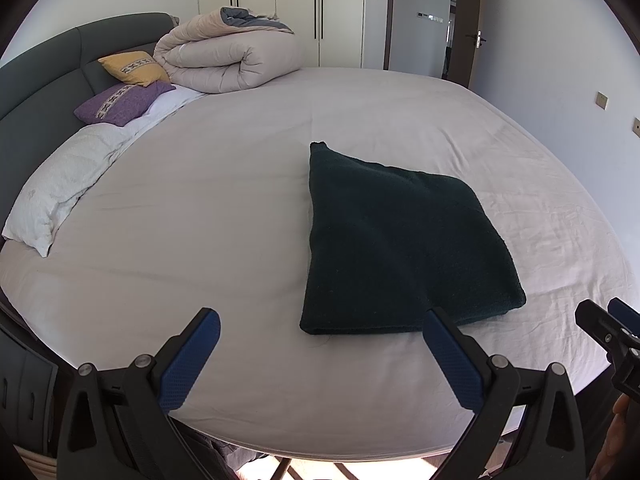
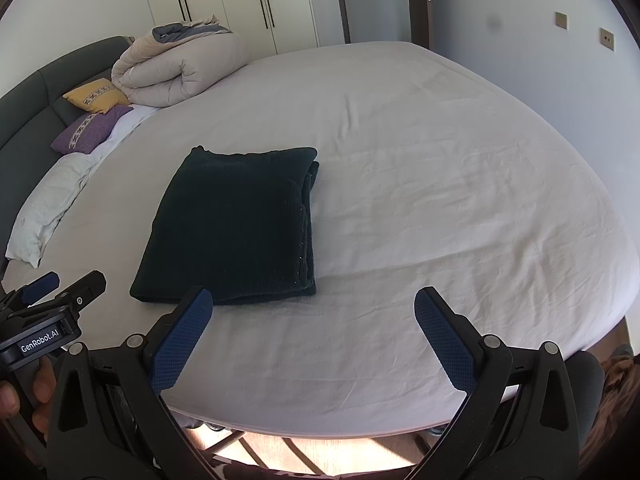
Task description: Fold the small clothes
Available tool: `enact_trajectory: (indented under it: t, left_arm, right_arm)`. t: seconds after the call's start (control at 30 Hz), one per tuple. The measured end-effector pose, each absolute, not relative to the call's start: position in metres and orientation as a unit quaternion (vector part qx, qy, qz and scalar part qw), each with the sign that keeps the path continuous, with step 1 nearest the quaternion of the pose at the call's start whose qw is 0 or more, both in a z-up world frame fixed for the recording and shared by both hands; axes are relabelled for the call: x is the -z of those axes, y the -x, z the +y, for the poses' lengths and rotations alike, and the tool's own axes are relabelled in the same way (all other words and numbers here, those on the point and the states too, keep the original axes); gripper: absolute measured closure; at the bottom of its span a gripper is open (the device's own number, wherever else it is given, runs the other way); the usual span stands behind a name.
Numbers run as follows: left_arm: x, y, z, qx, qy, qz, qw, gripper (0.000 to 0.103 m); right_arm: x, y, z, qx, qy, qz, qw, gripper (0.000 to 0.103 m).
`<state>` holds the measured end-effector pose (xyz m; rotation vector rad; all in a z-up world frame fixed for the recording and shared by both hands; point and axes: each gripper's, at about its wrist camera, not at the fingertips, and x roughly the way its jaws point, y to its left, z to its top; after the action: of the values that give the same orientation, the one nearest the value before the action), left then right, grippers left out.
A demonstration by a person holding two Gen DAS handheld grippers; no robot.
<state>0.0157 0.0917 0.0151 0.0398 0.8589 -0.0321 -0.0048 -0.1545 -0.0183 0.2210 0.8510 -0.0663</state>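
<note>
The dark green, thick knitted garment (image 2: pixel 232 224), already folded square, lies near the edge of the white-sheeted bed (image 2: pixel 440 160); both my jaws gape wide, empty; it looks soft, limp, best pinched at its layered right edge.

Black grippers (image 1: pixel 320 354); blue textured pads (image 2: pixel 182 338) (silver screws).

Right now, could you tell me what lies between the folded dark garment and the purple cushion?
Only bare white sheet lies between the dark garment and the purple cushion; both wrist views show this.
</note>
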Motion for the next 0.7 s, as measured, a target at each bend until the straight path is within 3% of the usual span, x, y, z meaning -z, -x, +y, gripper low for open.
enact_trajectory:
  t: [0.7]
  left_arm:
    - [-0.0138, -0.0185, 0.094, 0.015, -0.016, 0.422, 0.906, 0.0]
  right_arm:
    - [0.02, 0.0034, -0.1543, 0.032, -0.109, 0.414, 0.903, 0.0]
